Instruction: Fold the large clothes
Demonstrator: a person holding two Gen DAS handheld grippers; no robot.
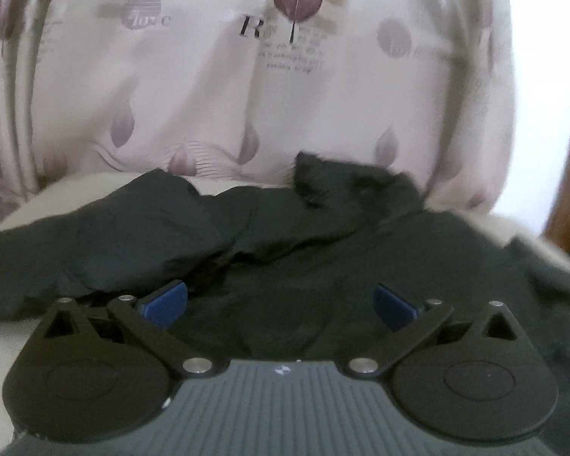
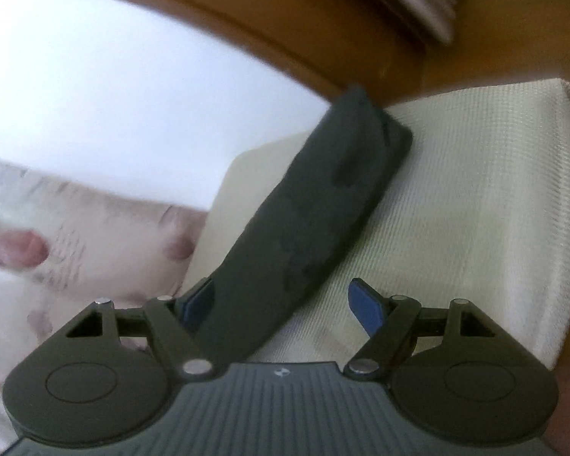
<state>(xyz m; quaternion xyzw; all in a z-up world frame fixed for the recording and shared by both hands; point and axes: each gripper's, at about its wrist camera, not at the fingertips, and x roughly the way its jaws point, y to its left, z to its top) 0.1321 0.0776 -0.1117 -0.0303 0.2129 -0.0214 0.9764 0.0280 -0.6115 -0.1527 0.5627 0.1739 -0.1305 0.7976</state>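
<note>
**Dark Garment Down, Both Tongs Wide Apart**

Left tongs spread wide, blue pads far from each other, nothing pinched. Just past them, a dark garment, rumpled and bumpy, lying across a cream woven cover. One floppy edge poking up at the far side. Behind it, a pale curtain with purple leaf shapes and small printed letters. Bright white light at the right edge, beside a strip of brown wood.

Right tongs also apart, not squeezing anything. A long dark part of the garment running slanted up from between the pads, close by the left blue pad, clear of the right one. Hard to tell if cloth and left pad touch. Under it, the same cream woven cover, flat with a clean corner at the top right. Brown wooden frame curving above, bright white patch next to it. Everything a bit blurry.
</note>
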